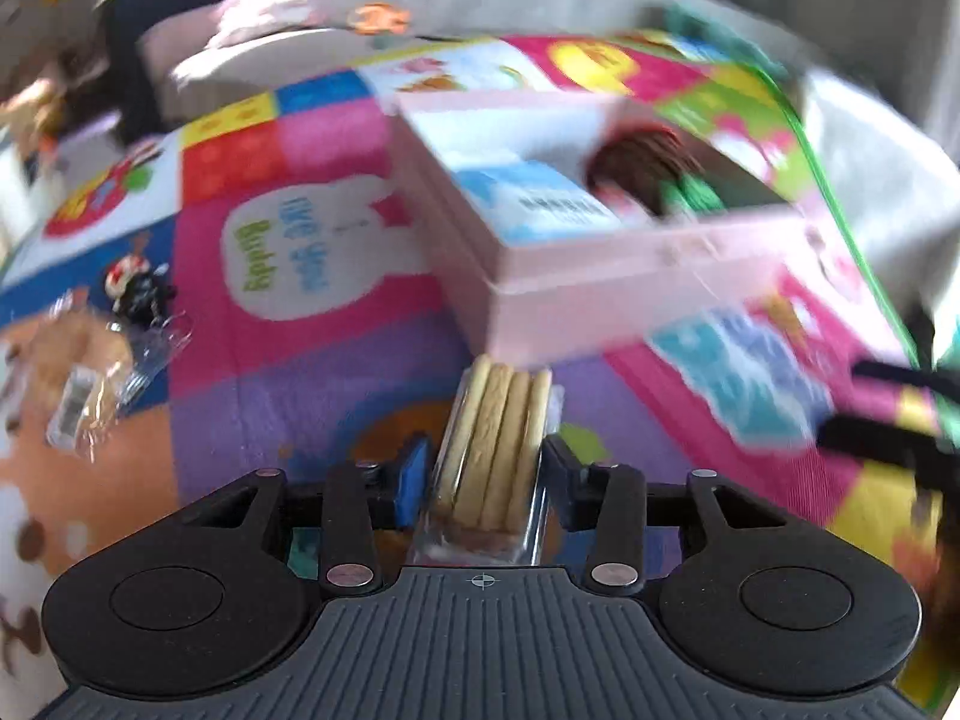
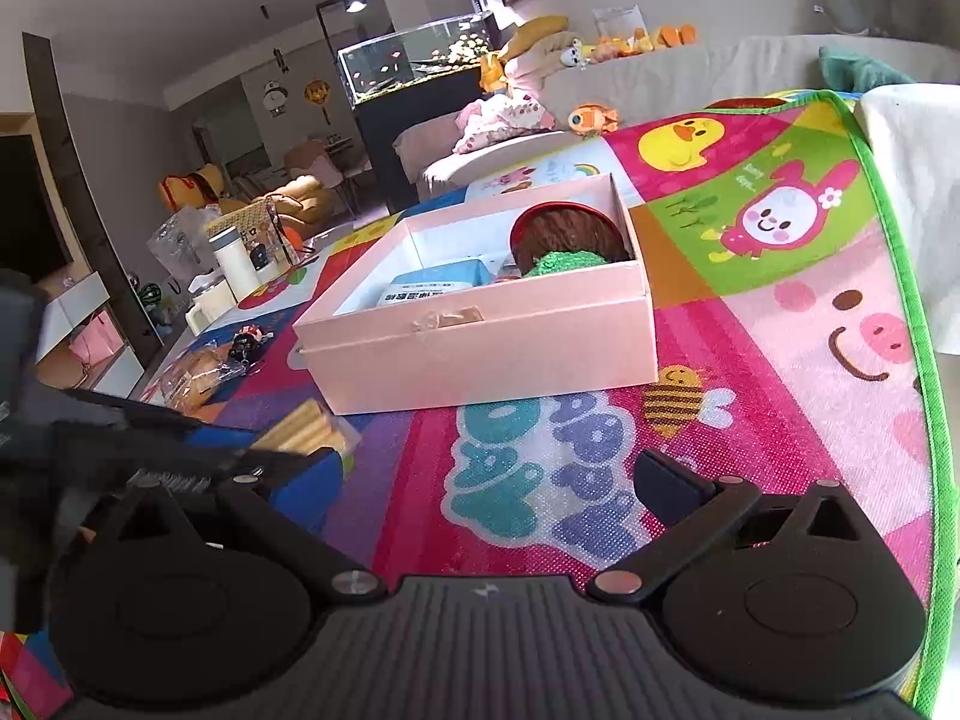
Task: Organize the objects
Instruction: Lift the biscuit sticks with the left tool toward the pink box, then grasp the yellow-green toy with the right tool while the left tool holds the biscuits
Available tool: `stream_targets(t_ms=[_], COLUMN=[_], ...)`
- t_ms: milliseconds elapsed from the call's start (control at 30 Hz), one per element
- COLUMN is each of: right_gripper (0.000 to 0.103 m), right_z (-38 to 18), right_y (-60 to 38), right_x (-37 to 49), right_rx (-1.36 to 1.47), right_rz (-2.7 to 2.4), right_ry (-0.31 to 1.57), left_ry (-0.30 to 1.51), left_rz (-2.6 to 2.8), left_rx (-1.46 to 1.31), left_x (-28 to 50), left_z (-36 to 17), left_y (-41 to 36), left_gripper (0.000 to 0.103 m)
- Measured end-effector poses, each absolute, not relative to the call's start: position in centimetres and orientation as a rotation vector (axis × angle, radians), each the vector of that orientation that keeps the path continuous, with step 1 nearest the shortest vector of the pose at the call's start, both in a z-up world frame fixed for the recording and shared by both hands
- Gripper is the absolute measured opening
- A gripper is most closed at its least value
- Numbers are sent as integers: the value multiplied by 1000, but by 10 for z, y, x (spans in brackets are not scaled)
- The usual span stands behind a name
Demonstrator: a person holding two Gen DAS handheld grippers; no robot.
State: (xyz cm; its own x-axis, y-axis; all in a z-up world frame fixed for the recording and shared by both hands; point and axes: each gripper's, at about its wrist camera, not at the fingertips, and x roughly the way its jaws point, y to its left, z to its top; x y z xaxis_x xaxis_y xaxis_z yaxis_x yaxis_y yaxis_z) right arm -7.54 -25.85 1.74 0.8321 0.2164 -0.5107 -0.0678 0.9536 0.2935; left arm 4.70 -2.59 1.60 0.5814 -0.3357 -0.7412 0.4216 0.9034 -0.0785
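My left gripper [image 1: 489, 462] is shut on a clear pack of beige biscuits [image 1: 495, 444] and holds it just in front of the open pink box [image 1: 600, 276]. The box holds a blue-and-white packet [image 1: 540, 198] and a brown round thing with green on it [image 1: 642, 168]. In the right wrist view the pink box [image 2: 480, 348] sits on the colourful play mat [image 2: 750, 330], and the left gripper with the biscuits [image 2: 303, 429] shows at the left. My right gripper [image 2: 498, 480] is open and empty above the mat.
A wrapped bun [image 1: 78, 372] and a small black-and-red toy figure [image 1: 135, 285] lie on the mat at the left. A white cup [image 2: 237, 261] and a jug [image 2: 207, 303] stand beyond them. A sofa [image 2: 630, 84] with plush toys and a fish tank [image 2: 420, 54] stand behind.
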Motion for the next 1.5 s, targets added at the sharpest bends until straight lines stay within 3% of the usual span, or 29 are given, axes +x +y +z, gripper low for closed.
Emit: stream_targets(t_ms=[333, 633, 700, 733, 900, 1133, 1433, 1500], right_gripper=[103, 102, 84, 81, 78, 79, 78, 57], right_z=[16, 32, 26, 22, 18, 49, 19, 17], right_y=[-256, -167, -145, -138, -162, -175, -108, -109], right_x=[-73, -114, -118, -117, -96, -115, -86, -89], right_rx=[269, -57, -169, -229, -365, -192, -114, -117], right_rz=[168, 506, 542, 538, 232, 395, 532, 547], right_ry=[591, 605, 625, 639, 610, 590, 738, 753], left_ry=[825, 850, 862, 866, 866, 819, 800, 794], left_rz=[-446, -421, -406, -400, -397, -374, -377, -368], left_rx=[131, 63, 40, 27, -119, -118, -35, 1], left_x=[26, 21, 15, 12, 9, 11, 2, -1], left_z=[17, 20, 20, 21, 18, 15, 14, 14], left_y=[-15, 4, 12, 17, 41, 35, 28, 24], left_gripper=[42, 38, 38, 38, 38, 38, 38, 38])
